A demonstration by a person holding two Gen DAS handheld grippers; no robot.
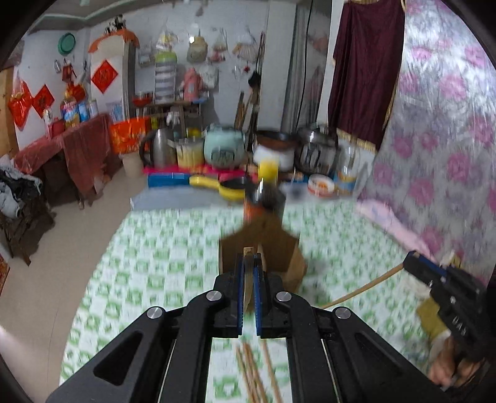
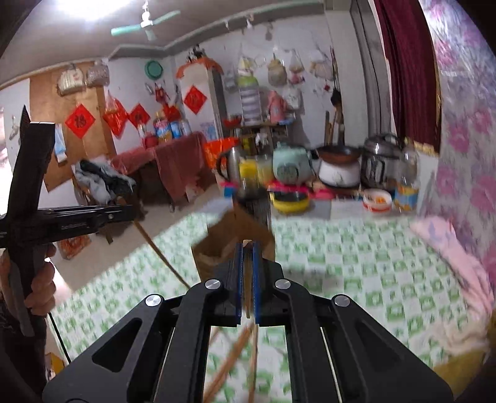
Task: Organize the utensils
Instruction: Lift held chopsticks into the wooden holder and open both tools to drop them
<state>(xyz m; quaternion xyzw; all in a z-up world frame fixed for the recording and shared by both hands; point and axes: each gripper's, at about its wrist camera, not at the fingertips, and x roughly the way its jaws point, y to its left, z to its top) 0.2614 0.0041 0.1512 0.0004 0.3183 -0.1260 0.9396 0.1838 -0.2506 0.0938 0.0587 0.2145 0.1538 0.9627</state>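
Lived-in home room: rice cooker (image 2: 291, 169), kettle (image 1: 161, 148) and wok (image 2: 339, 152) at far wall, red paper decorations (image 2: 80, 120), ceiling fan (image 2: 145, 23).

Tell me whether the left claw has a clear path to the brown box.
Probably yes: the left claw, shut on a chopstick, faces the brown box with nothing between.

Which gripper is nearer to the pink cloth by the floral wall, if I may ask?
Right. The right gripper is beside the pink cloth; the left gripper is farther left, facing the brown box.
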